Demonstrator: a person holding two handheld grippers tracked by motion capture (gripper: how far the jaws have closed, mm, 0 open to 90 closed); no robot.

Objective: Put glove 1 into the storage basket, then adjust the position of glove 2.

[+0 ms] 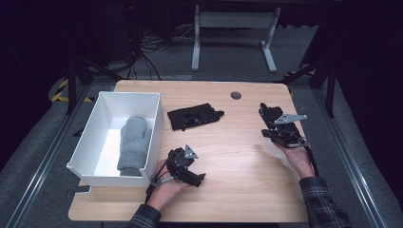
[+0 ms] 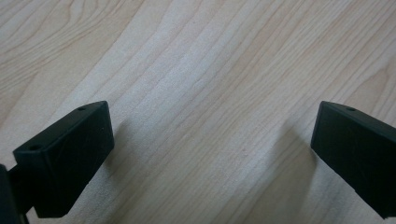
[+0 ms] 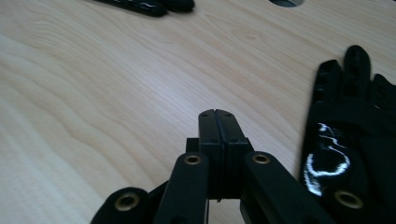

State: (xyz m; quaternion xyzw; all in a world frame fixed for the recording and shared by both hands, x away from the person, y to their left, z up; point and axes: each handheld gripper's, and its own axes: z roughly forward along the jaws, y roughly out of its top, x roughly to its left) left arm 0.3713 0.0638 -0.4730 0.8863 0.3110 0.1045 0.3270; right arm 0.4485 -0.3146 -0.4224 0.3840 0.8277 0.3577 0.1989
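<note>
A grey mitten (image 1: 133,142) lies inside the white bin (image 1: 90,135) at the table's left. One black glove (image 1: 195,116) lies flat at the table's middle, also at the top edge of the right gripper view (image 3: 144,5). A second black glove (image 1: 270,111) lies at the right. My left gripper (image 1: 185,166) is low over bare wood beside the bin's near corner, its jaws wide open with nothing between them (image 2: 212,149). My right gripper (image 1: 280,129) is shut and empty (image 3: 218,116), with the second glove (image 3: 345,126) just to the right of its jaws.
The wooden table (image 1: 237,166) has a round cable hole (image 1: 235,95) near its far edge. The bin's tall wall stands close to the left of my left hand. Beyond the table are a desk frame and cables on the floor.
</note>
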